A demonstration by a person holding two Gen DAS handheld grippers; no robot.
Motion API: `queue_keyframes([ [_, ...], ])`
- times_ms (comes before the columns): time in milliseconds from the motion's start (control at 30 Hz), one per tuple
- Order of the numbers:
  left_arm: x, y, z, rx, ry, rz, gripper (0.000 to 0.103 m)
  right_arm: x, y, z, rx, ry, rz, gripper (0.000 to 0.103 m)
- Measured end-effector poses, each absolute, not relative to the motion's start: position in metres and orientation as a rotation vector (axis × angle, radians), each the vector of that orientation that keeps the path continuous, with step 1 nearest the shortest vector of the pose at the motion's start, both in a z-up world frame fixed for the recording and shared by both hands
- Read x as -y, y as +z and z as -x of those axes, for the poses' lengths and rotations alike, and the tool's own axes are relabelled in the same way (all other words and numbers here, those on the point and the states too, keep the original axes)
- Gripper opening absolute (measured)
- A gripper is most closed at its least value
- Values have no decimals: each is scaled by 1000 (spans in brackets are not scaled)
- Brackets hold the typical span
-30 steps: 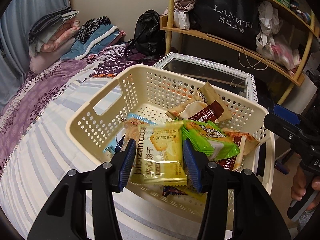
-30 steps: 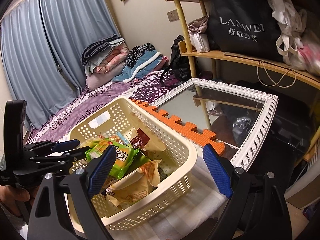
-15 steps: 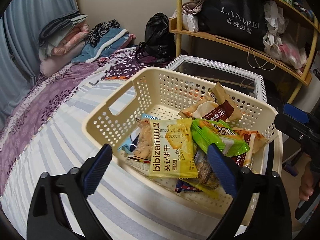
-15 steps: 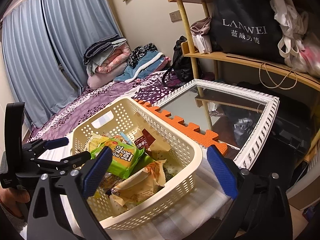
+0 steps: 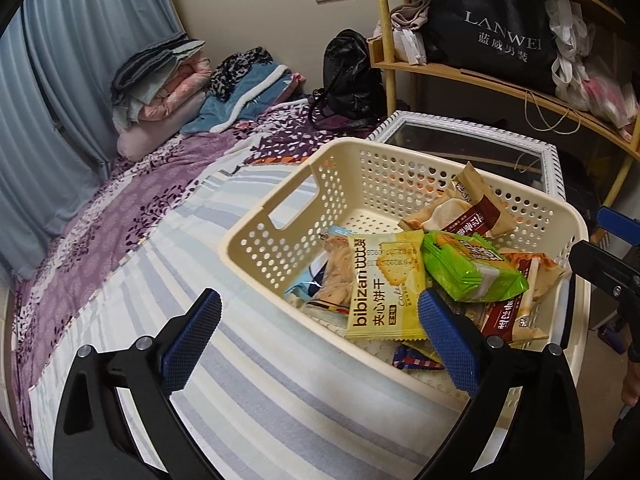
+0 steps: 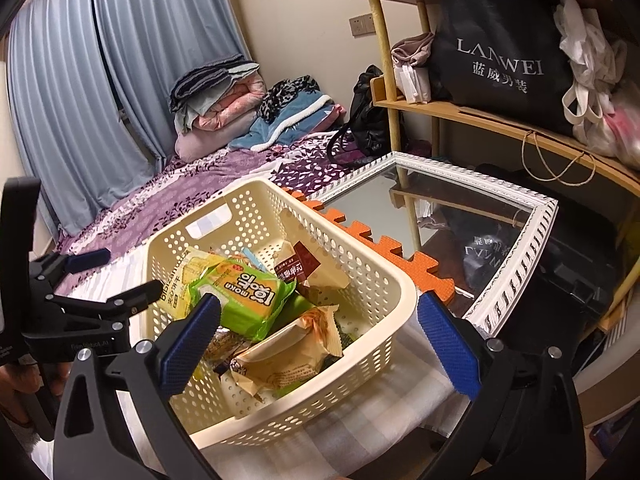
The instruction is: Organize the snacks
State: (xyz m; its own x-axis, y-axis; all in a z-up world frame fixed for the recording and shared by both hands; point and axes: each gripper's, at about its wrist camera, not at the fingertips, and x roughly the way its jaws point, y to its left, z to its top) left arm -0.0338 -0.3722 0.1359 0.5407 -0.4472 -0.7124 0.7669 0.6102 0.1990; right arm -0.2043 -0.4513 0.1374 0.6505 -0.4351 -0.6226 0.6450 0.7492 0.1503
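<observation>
sitting at the near corner of the bed (image 5: 248, 364), close to its side edge, a cream basket (image 5: 280, 240) holds a loose pile of snacks. on top lie a yellow biscuit packet (image 5: 384, 288) and a green packet (image 5: 468, 268); a brown-and-tan packet (image 5: 468, 212) leans on the far wall. wrappers underneath are mostly buried, and their print cannot be made out. left gripper (image 5: 318, 338) has its jaws spread wide, nothing between the pads; its right pad overlaps the yellow packet's corner in view, contact unclear. right gripper (image 6: 318, 338) is also spread wide and holds nothing, with the basket's near corner showing between its fingers. from the left camera the right gripper is cut off at the frame edge. the person's hands are barely visible. a mirror (image 6: 516, 248) leans beside the bed, its lower part hidden.
</observation>
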Motion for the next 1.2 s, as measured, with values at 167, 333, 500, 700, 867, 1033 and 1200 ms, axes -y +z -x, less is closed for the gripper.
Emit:
queue_keyframes([
  [167, 366, 140, 35, -661, -745, -539, 100, 444, 141, 203, -610, -621, -347, 98],
  [333, 360, 144, 39, -642, -713, -554, 100, 434, 142, 200, -633, -606, -306, 98],
  [500, 353, 148, 42, -635, -711, -547, 100, 424, 142, 197, -658, -608, -262, 98],
  [700, 348, 154, 48, -615, -710, -549, 100, 416, 144, 199, -665, -623, -239, 98],
  [867, 345, 155, 54, -595, -711, -562, 100, 411, 146, 199, -672, -626, -217, 98],
  [1033, 340, 158, 56, -586, -708, -561, 100, 404, 149, 196, -673, -622, -197, 98],
  [1200, 335, 160, 56, -580, -702, -564, 100, 399, 150, 194, -674, -615, -179, 98],
])
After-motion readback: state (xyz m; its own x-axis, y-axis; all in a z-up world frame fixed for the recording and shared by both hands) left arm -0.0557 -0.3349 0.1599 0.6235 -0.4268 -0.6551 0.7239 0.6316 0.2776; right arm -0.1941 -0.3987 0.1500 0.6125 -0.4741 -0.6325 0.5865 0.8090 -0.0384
